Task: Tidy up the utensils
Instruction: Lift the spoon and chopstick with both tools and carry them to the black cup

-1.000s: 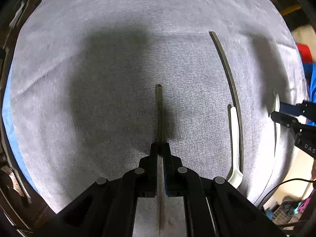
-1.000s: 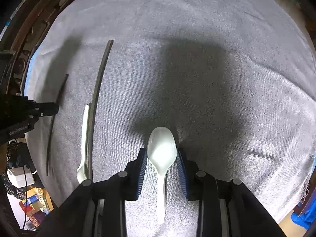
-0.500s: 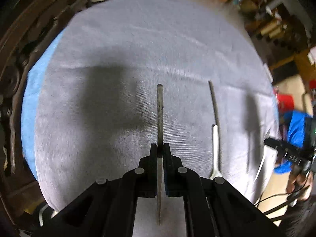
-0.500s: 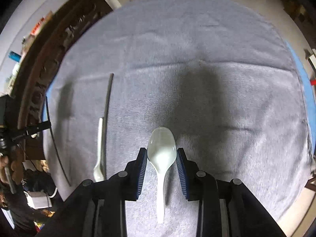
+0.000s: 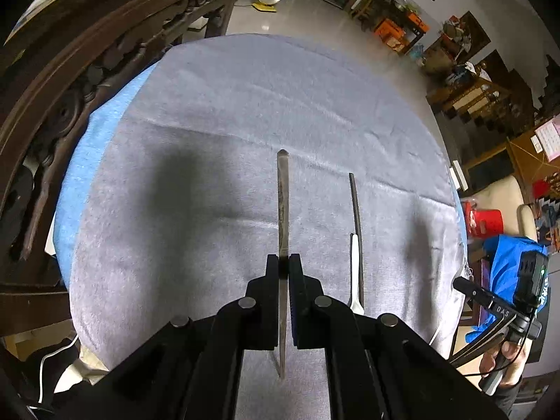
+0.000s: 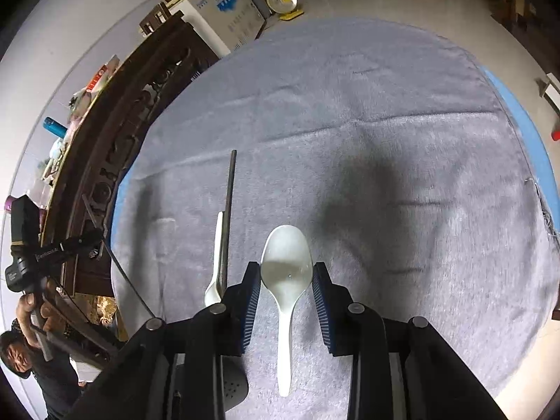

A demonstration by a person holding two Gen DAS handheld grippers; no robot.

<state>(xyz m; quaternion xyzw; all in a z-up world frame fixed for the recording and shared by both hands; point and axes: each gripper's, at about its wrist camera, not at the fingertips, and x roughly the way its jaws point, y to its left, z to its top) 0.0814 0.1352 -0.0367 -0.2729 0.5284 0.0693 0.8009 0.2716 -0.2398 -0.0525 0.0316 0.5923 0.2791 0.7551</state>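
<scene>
A dark chopstick point(image 5: 282, 203) is clamped in my left gripper point(image 5: 284, 266), which is shut on it well above the grey cloth point(image 5: 245, 122). My right gripper point(image 6: 286, 269) is shut on a white spoon point(image 6: 285, 245), its pads against the bowl's sides and the handle pointing back toward the camera. On the cloth lie a second dark chopstick point(image 5: 355, 206) and, touching it, a second white spoon point(image 5: 355, 273). The right wrist view shows that same pair, chopstick point(image 6: 229, 210) and spoon point(image 6: 217, 255), with the left gripper point(image 6: 87, 241) at the far left.
Beyond the cloth's left edge runs a carved dark wooden piece of furniture point(image 5: 70, 87). A blue sheet point(image 5: 87, 147) shows under the grey cloth. A fan point(image 6: 281, 0) and a white chest freezer point(image 6: 217, 10) stand on the floor behind. A hand point(image 6: 31, 311) grips the left gripper's handle.
Both grippers have risen from the cloth, each still holding its utensil, and have tilted up so that the room comes into view. The chopstick and spoon on the cloth have not moved.
</scene>
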